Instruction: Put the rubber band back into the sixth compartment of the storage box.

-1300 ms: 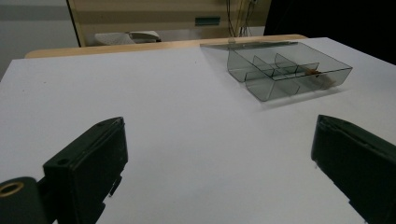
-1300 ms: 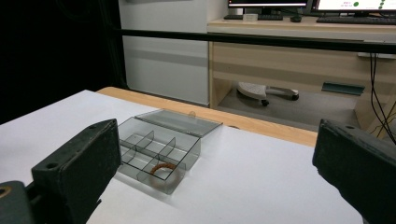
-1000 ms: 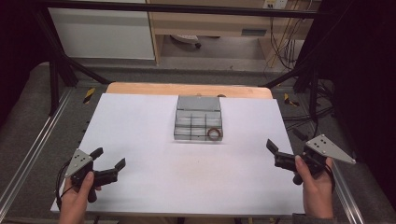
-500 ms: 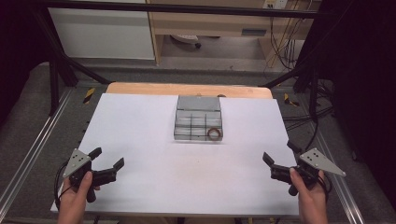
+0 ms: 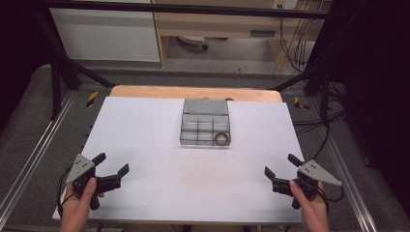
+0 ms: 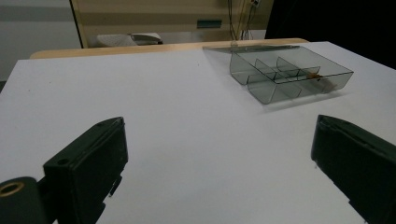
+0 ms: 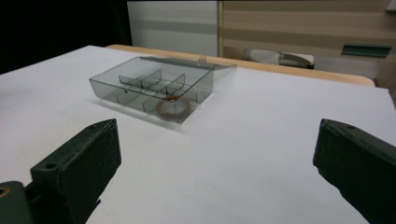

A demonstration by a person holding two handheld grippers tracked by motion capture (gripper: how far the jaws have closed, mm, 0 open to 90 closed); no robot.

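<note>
A clear grey compartment box (image 5: 205, 129) (image 6: 289, 77) (image 7: 152, 86) stands at the middle back of the white table, its lid folded open behind it. A brown ring (image 5: 221, 139) (image 7: 173, 108) lies in its front right compartment. My left gripper (image 5: 110, 169) (image 6: 219, 168) rests at the table's front left, jaws wide open, nothing between them. My right gripper (image 5: 282, 166) (image 7: 215, 172) sits at the front right, also open and empty. Both are far from the box.
The white sheet (image 5: 159, 145) covers a wooden tabletop (image 5: 193, 92) whose far edge shows behind the box. Metal rails (image 5: 29, 159) run along both sides. Cables (image 5: 309, 121) hang off the back right. A black frame bar (image 5: 183, 8) crosses overhead.
My right gripper has drawn back toward the front edge and a little leftward. The left gripper has stayed put. Both remain open.
</note>
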